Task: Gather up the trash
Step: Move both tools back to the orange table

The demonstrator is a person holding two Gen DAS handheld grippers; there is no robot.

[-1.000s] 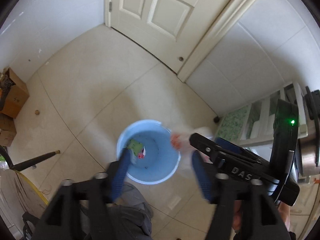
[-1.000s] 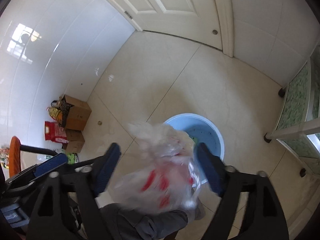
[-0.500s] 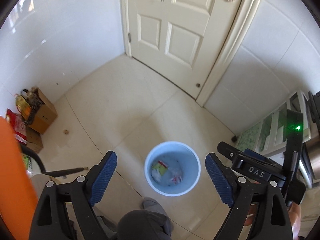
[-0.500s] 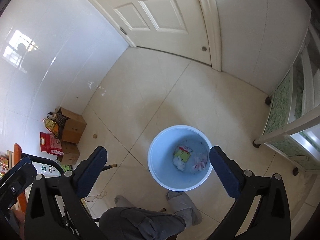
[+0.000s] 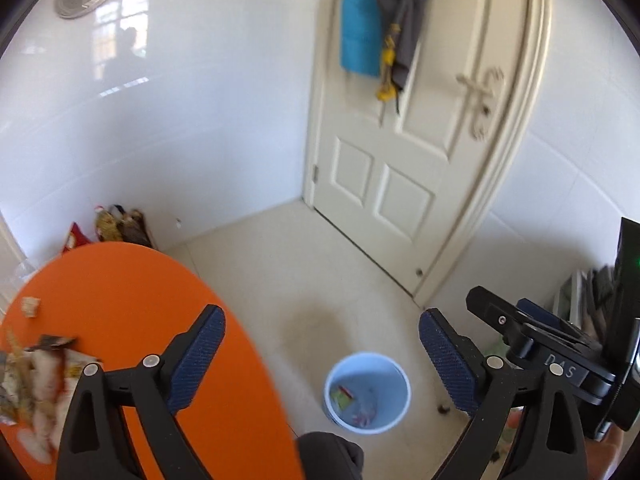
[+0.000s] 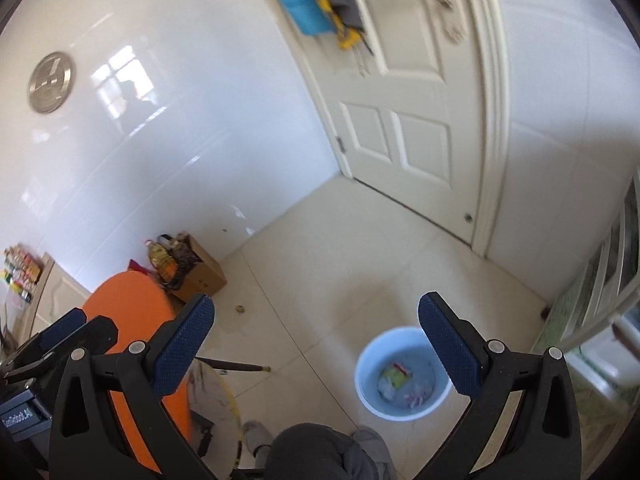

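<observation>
Both grippers (image 5: 322,316) (image 6: 316,304) tilt downward, fingers spread, nothing between.

Orange table (image 5: 132,280) with torn wrappers (image 5: 36,372); tiled floor (image 6: 360,248) under blue bucket (image 6: 404,376).

The left black hand-held gripper (image 5: 322,354) with blue textured pads is pointing downward, its jaws having just been opening, nothing between them. The right hand-held gripper (image 6: 316,344) is gaping wide, empty. Grey-trousered knee (image 6: 316,454) below.
</observation>
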